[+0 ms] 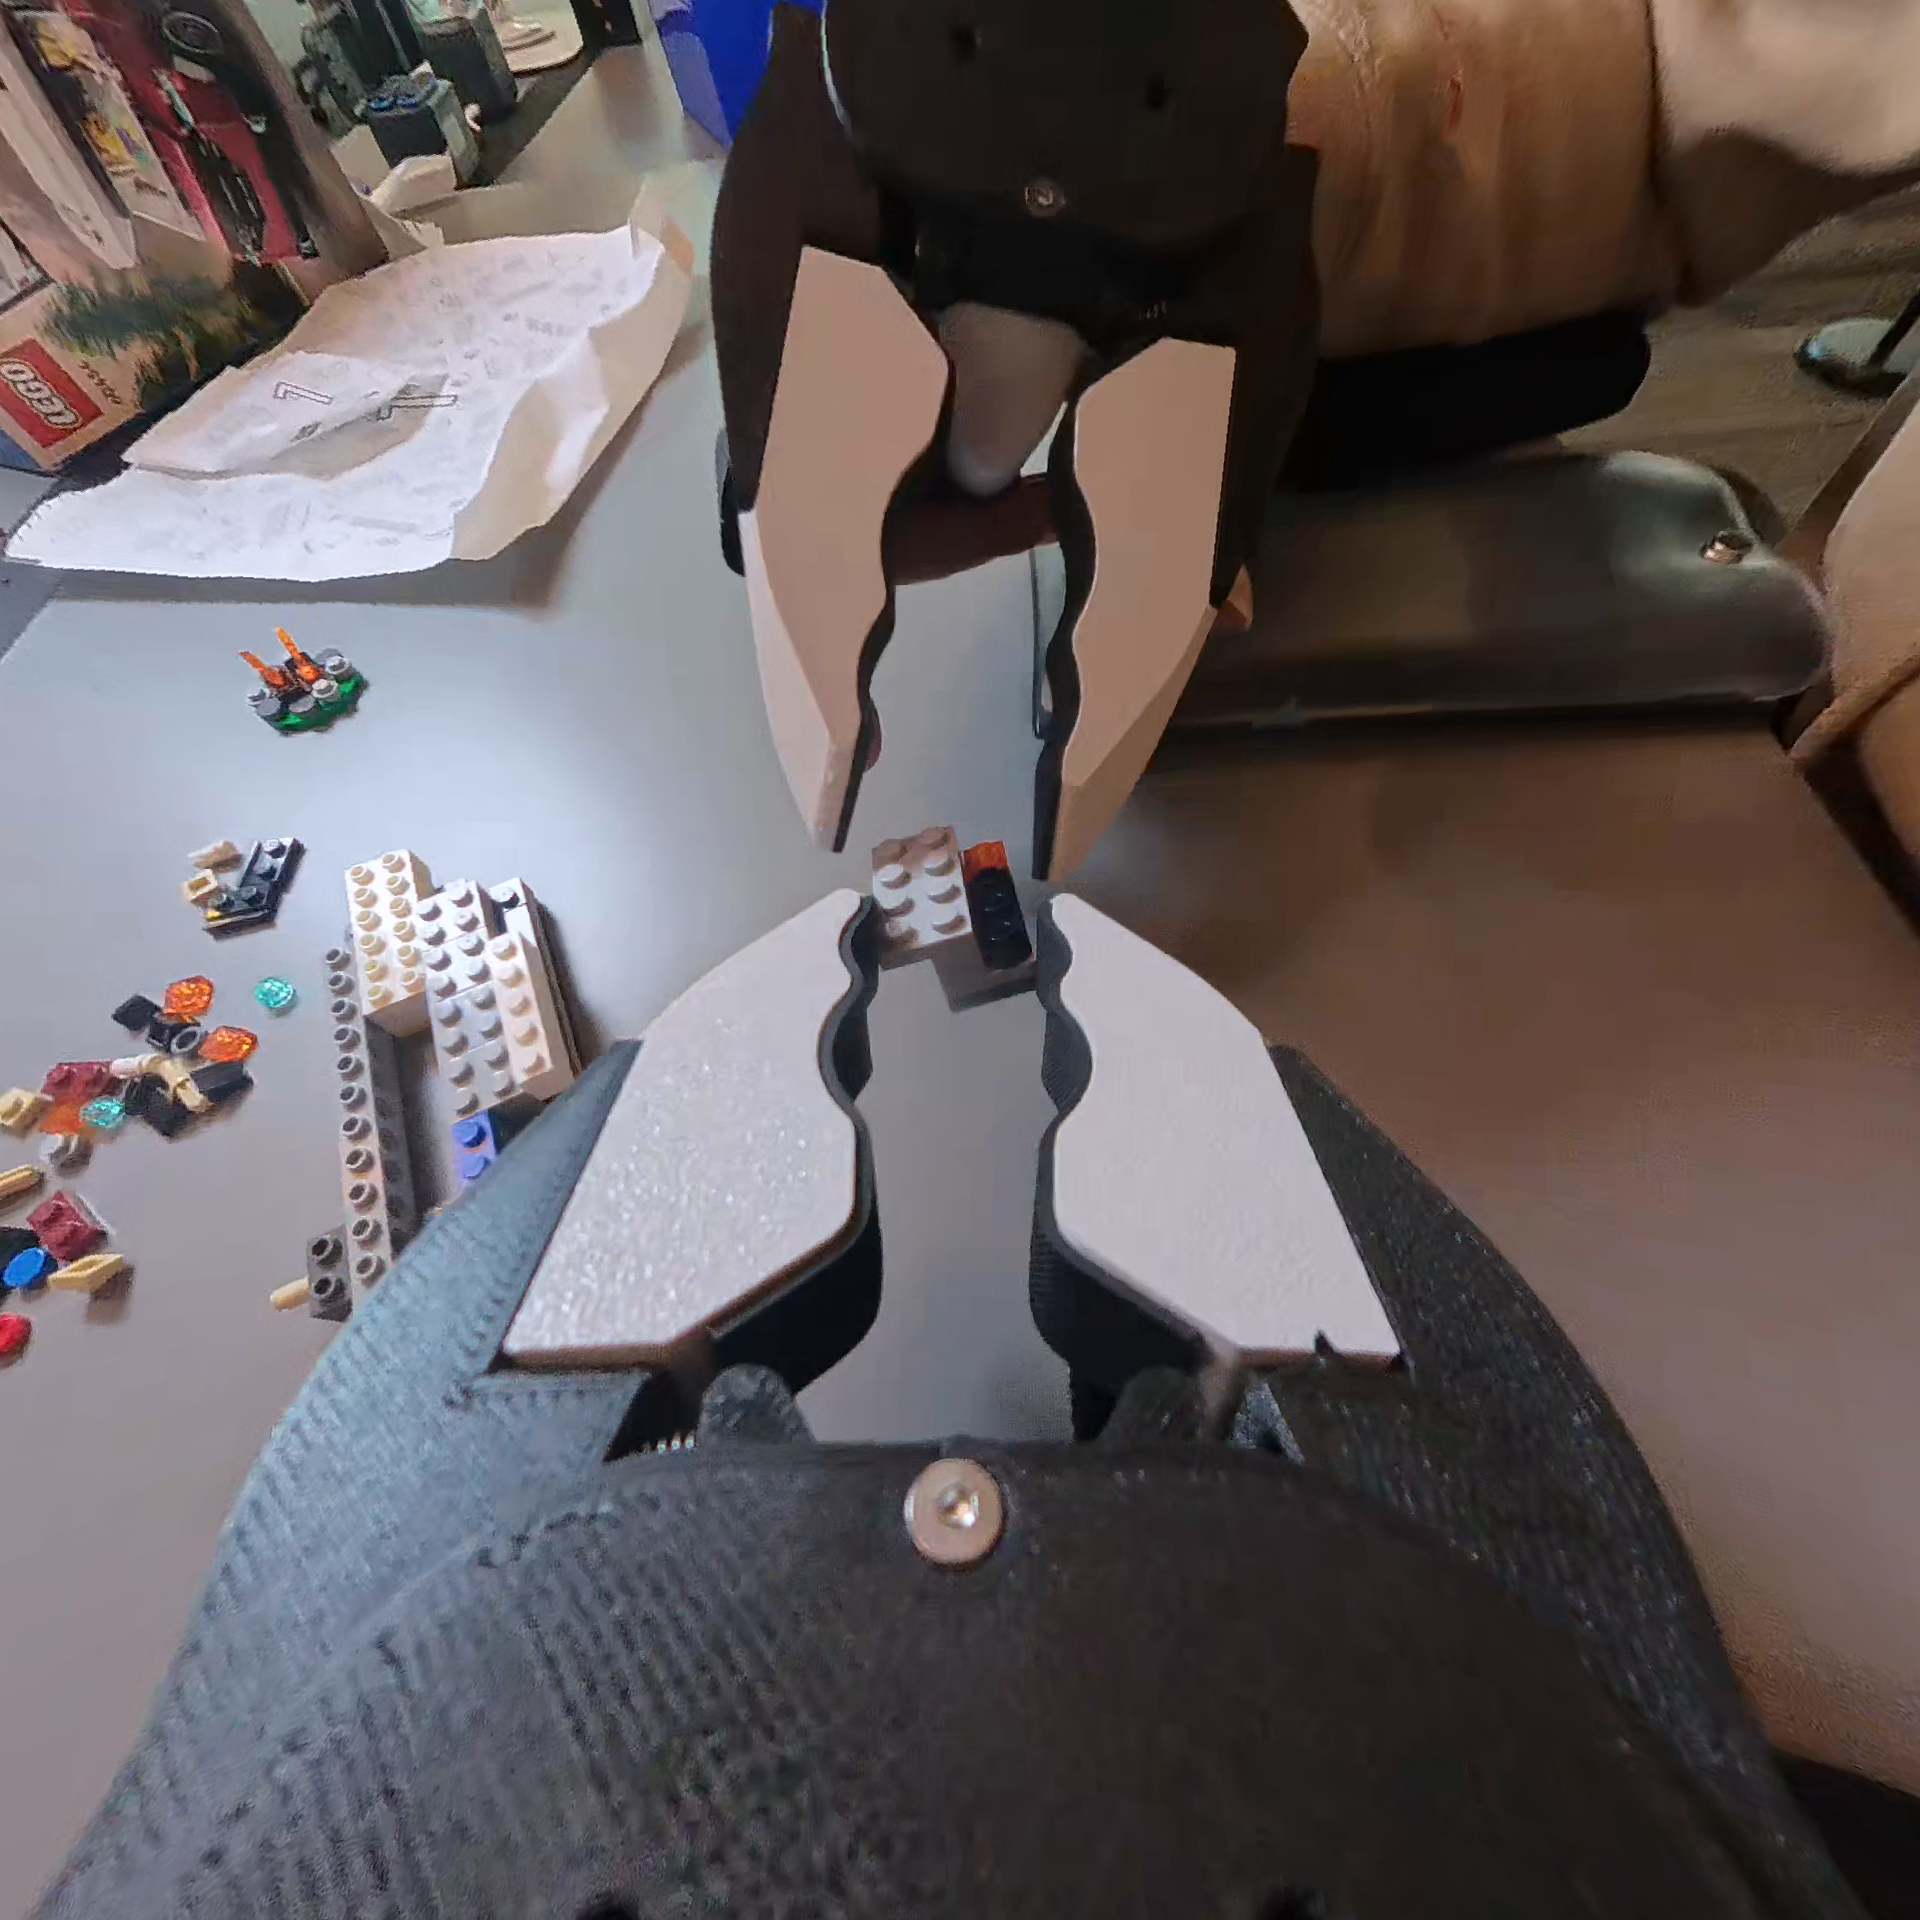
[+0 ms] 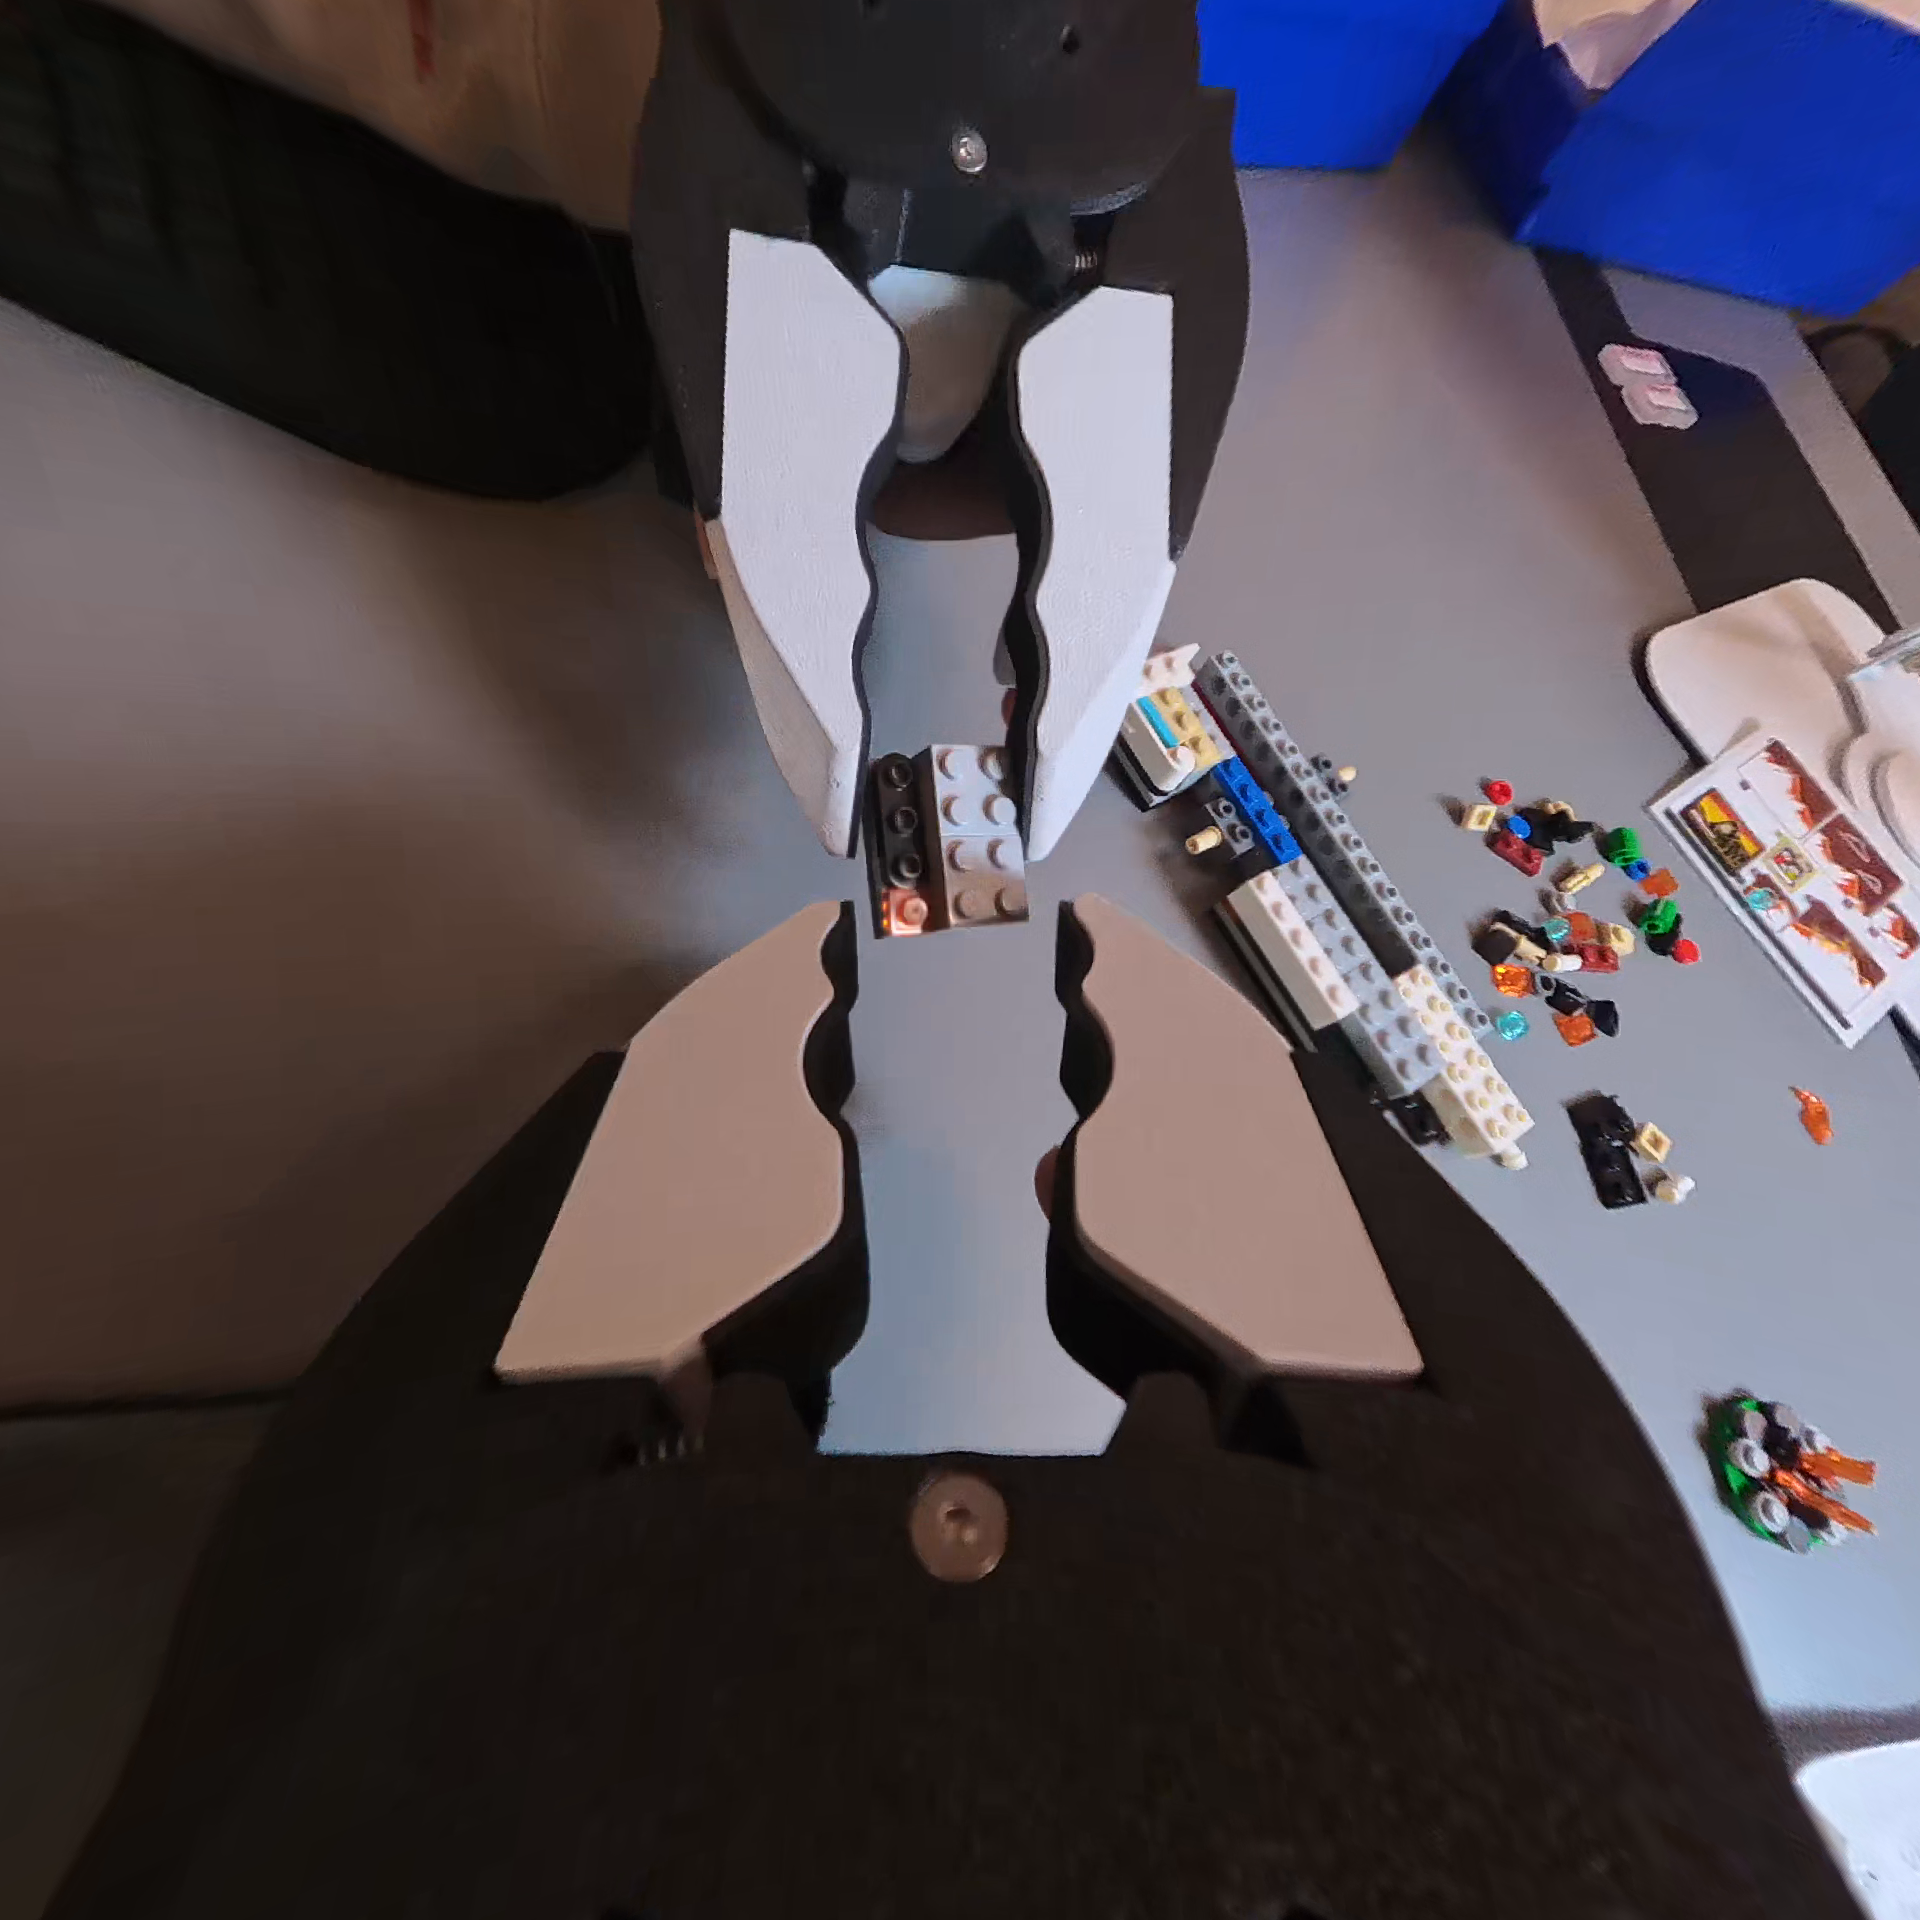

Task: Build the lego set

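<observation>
A small lego assembly of grey studded bricks with a black strip and an orange piece is held above the grey table. My left gripper is shut on it at the fingertips. The right wrist view shows the assembly between the left gripper's fingers. My right gripper is open, facing the left one, its tips just short of the assembly. It comes in from the top of the left wrist view.
A larger tan and grey build on a long grey beam lies beside scattered small pieces. A green round build with orange flames, paper bags, a lego box, a sticker sheet and a chair surround them. My two grippers' fingertips are within a few centimetres of each other.
</observation>
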A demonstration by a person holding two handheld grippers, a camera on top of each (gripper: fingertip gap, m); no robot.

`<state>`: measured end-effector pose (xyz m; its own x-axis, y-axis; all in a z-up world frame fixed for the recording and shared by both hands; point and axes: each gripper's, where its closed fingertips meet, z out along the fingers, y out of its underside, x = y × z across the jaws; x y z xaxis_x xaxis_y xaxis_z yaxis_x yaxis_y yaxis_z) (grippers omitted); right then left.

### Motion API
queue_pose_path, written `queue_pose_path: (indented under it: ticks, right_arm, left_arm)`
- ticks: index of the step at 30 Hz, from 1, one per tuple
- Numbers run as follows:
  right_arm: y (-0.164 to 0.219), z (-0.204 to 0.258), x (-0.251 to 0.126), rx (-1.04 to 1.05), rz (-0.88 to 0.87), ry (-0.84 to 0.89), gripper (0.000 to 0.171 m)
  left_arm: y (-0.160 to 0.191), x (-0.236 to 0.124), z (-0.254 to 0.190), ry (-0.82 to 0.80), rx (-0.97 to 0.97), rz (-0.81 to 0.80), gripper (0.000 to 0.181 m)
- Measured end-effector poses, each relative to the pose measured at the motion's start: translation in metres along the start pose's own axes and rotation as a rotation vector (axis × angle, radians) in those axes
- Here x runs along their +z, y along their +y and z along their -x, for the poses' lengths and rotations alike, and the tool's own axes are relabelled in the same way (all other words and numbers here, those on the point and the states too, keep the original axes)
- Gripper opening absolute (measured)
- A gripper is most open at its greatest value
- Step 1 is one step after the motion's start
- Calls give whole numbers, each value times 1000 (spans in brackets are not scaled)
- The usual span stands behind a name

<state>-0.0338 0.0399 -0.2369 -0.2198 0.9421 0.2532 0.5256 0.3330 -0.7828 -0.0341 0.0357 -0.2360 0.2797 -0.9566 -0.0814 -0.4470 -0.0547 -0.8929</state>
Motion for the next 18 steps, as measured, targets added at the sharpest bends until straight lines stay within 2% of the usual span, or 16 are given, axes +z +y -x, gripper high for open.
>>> queue_pose_path:
  ticks: [3, 11, 18]
  right_arm:
    - [4, 2, 6, -26, 33, 8, 29]
    - [27, -4, 15, -88, 164, 62, 29]
    - [32, -6, 28, -122, 218, 77, 29]
  left_arm:
    - [1, 2, -1, 6, 15, -7, 29]
    - [31, 8, 10, -59, 37, 148, 29]
    - [39, 12, 14, -98, 63, 201, 31]
